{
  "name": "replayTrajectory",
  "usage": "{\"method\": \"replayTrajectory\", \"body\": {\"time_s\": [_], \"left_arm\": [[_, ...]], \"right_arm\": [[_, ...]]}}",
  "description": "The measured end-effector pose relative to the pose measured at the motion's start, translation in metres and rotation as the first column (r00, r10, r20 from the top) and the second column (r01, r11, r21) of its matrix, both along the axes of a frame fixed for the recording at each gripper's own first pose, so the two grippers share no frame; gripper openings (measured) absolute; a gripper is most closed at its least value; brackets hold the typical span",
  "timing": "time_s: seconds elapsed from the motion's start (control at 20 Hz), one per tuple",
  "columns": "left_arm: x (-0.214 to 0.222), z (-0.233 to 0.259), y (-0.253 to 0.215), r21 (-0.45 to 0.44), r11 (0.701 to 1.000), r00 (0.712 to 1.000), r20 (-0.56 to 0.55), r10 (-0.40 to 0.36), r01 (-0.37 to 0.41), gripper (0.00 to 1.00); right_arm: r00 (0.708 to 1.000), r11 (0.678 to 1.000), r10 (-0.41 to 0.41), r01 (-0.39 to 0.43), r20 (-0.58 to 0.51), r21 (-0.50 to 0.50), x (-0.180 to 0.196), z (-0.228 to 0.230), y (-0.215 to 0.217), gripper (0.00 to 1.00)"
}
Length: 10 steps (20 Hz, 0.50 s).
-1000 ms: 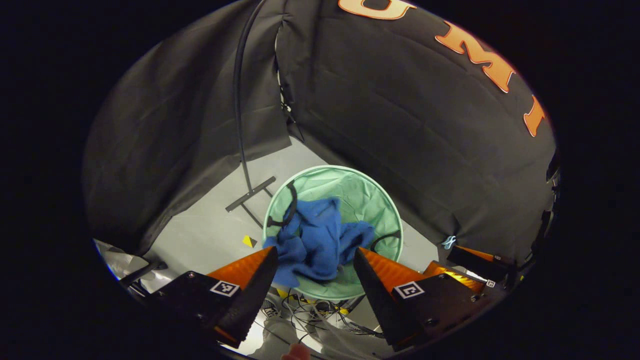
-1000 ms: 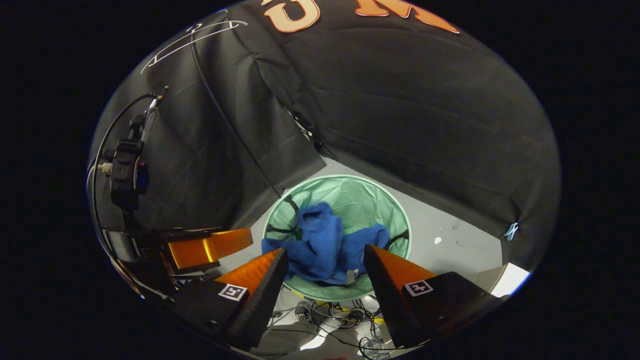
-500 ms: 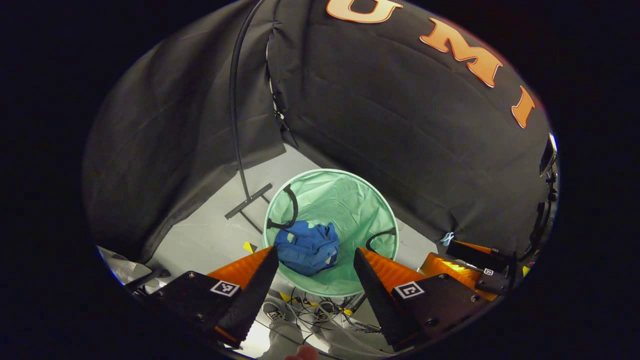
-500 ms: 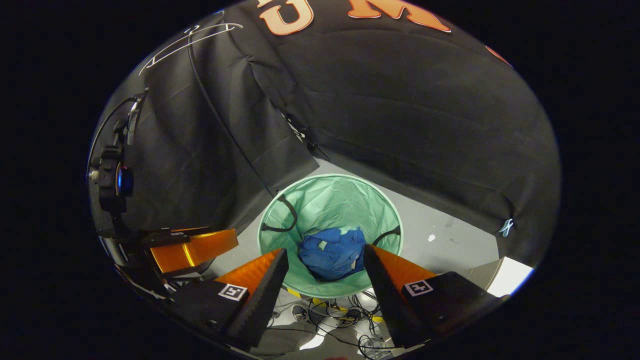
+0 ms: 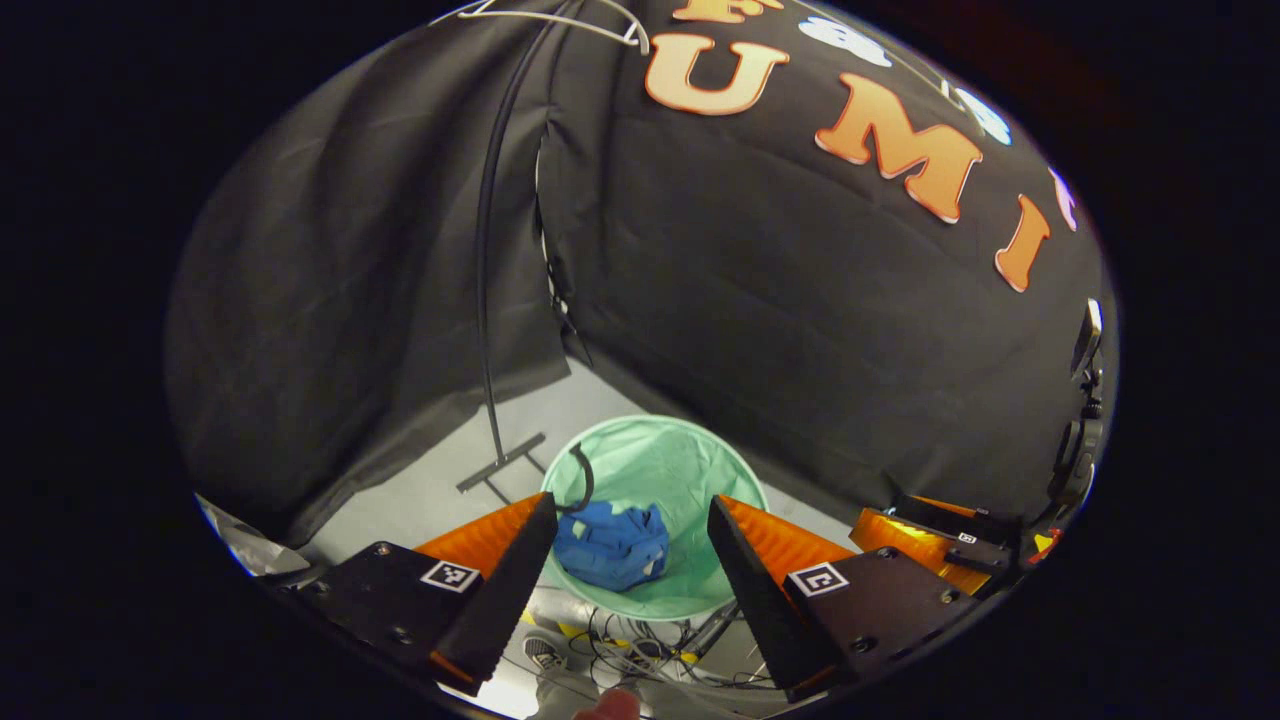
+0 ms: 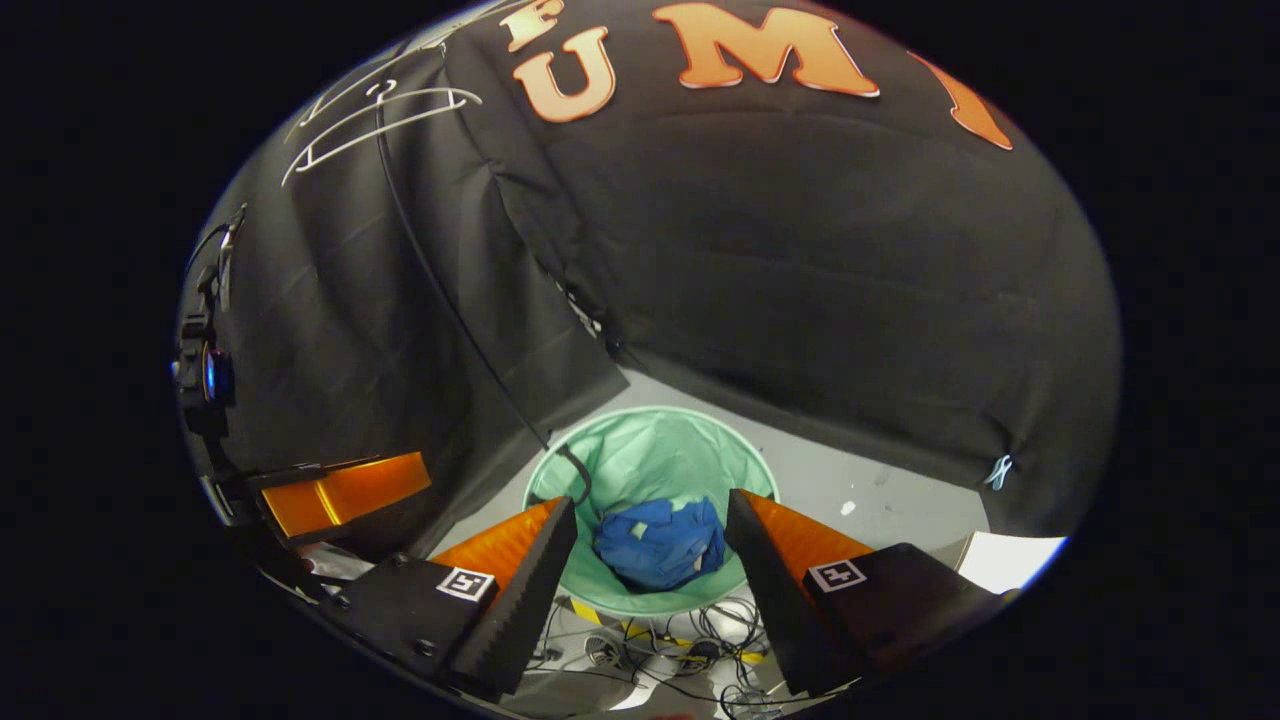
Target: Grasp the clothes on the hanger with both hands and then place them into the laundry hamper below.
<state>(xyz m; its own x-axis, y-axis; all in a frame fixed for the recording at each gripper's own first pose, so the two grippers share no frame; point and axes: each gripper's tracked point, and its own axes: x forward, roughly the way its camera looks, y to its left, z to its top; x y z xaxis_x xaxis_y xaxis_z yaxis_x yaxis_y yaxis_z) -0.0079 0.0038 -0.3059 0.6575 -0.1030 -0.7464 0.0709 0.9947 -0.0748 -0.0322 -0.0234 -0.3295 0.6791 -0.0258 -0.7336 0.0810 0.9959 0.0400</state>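
A crumpled blue garment (image 5: 611, 545) (image 6: 659, 544) lies at the bottom of the round pale-green laundry hamper (image 5: 690, 462) (image 6: 640, 450) on the grey floor. My left gripper (image 5: 632, 512) hangs high above the hamper, open, with nothing between its orange fingers. My right gripper (image 6: 650, 510) is likewise open and empty above the hamper. The right gripper (image 5: 930, 535) shows at the right edge of the left gripper view, and the left gripper (image 6: 330, 490) at the left of the right gripper view. A bare white wire hanger (image 6: 380, 125) (image 5: 560, 14) hangs at the top of a black stand.
The black clothes stand's pole (image 5: 485, 270) curves up from a foot (image 5: 500, 462) on the floor left of the hamper. Black cloth walls close in behind. Tangled cables (image 6: 680, 650) and a person's shoe (image 5: 537, 652) lie on the floor below the grippers.
The blue garment dropped from over the hamper's rim to its bottom. Both grippers, open throughout, rose and tilted up, so the hamper looks smaller and lower and the hanger has come into sight.
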Motion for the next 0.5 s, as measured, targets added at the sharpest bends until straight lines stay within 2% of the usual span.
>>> {"method": "replayTrajectory", "body": {"time_s": [0.15,0.25,0.35,0.5], "left_arm": [[0.008,0.067,0.003,-0.014,1.000,0.992,0.124,0.003,-0.002,0.97],[0.014,0.114,0.003,-0.011,1.000,0.977,0.215,0.011,-0.009,0.97],[0.022,0.158,0.002,-0.008,1.000,0.948,0.319,0.017,-0.015,0.97],[0.024,0.229,0.004,-0.018,0.999,0.888,0.458,0.035,-0.030,0.95]], "right_arm": [[0.994,1.000,0.011,-0.010,0.108,-0.009,0.013,0.053,0.004,0.99],[0.983,0.999,0.026,-0.021,0.184,-0.028,0.020,0.092,0.007,0.99],[0.965,0.998,0.049,-0.037,0.259,-0.049,0.030,0.129,0.014,0.98],[0.931,0.998,0.064,-0.055,0.359,-0.035,0.045,0.188,0.029,1.00]]}}
